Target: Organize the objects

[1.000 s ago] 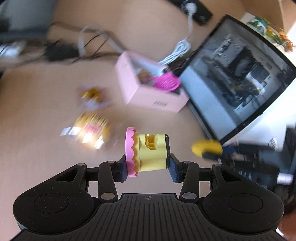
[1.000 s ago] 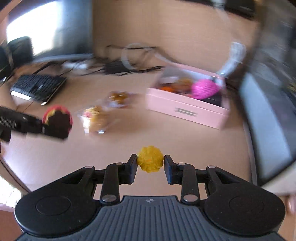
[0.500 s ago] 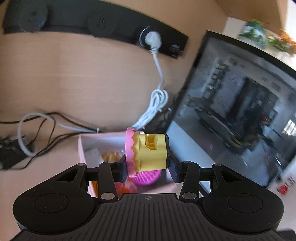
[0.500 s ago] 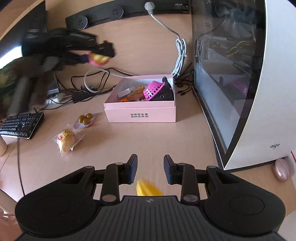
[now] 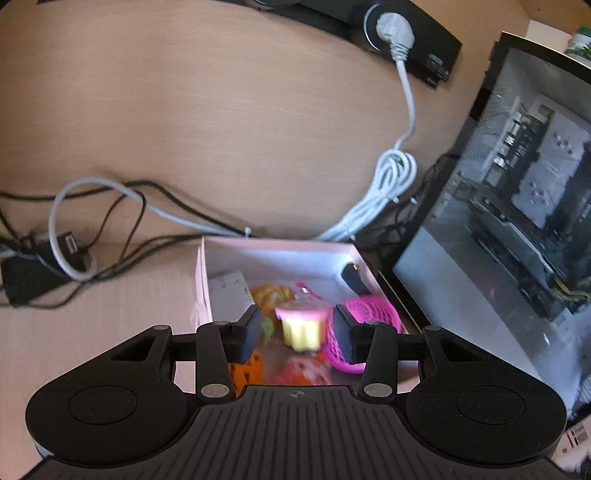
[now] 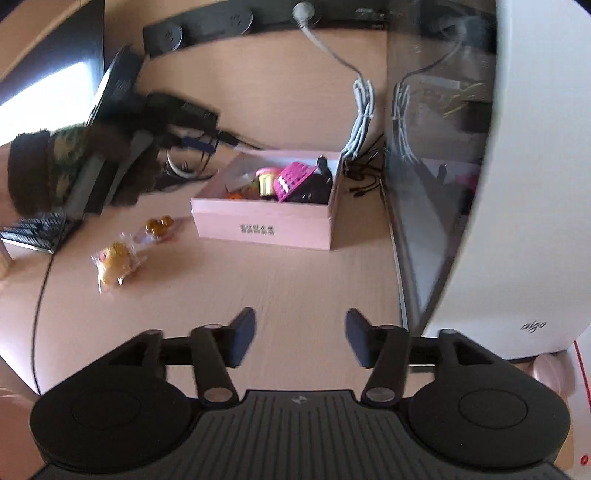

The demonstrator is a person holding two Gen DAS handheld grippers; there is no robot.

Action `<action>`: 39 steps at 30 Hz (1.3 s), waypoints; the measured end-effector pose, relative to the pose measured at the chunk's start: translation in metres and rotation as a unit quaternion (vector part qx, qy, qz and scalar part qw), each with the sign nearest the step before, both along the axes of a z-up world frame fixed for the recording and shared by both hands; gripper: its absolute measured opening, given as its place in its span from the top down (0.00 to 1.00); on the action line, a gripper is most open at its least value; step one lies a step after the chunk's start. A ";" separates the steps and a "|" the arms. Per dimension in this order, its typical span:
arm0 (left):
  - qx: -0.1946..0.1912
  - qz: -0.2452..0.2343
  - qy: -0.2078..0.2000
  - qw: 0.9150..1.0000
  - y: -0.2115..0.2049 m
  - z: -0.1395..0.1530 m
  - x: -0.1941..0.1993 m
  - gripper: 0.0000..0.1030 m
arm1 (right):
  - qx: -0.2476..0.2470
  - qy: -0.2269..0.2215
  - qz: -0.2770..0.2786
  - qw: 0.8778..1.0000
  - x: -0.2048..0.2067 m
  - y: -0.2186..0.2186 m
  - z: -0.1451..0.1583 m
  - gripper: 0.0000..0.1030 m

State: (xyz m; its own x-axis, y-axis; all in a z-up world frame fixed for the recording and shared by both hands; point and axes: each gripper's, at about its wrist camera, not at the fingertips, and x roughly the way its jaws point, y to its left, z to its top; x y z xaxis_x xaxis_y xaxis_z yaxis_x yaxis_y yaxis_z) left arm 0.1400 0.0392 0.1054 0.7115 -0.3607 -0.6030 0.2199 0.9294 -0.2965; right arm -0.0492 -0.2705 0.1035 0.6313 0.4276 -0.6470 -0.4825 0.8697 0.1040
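A pink box (image 5: 280,243) (image 6: 266,221) sits open on the wooden desk with a pink basket (image 5: 373,314) (image 6: 291,181) and other small toys inside. The yellow cupcake toy with a pink rim (image 5: 301,328) (image 6: 266,181) stands inside the box, blurred, with a gap to each pad. My left gripper (image 5: 297,332) hovers open over the box; from the right wrist it shows blurred at the box's far left (image 6: 203,144). My right gripper (image 6: 299,336) is above bare desk in front of the box, its jaws opening with nothing between them.
Two wrapped snacks (image 6: 114,264) (image 6: 159,227) lie left of the box. A keyboard (image 6: 37,229) is at the far left. A computer case with a glass side (image 6: 517,184) (image 5: 498,221) stands right of the box. Cables (image 5: 92,221) and a power strip (image 5: 406,29) run behind it.
The left gripper carried the cupcake over the box and let it go into it. The right gripper dropped the yellow ball, which is out of view now, and its jaws widened.
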 end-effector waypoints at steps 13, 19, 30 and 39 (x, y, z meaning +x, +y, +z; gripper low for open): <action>-0.044 -0.028 0.012 0.999 -0.016 -0.025 -0.068 0.55 | -0.020 0.075 -0.024 0.997 0.019 -0.041 -0.027 0.27; -0.029 -0.092 0.026 0.995 -0.030 -0.054 -0.107 0.55 | 0.000 0.045 -0.158 0.986 -0.050 -0.063 -0.022 0.26; -0.073 -0.058 0.027 0.995 -0.035 -0.104 -0.145 0.55 | 0.006 0.110 -0.485 0.868 -0.236 -0.144 -0.095 0.16; -0.135 -0.025 -0.028 0.990 -0.034 -0.125 -0.142 0.55 | 0.010 0.275 -0.544 0.793 -0.260 -0.154 -0.334 0.16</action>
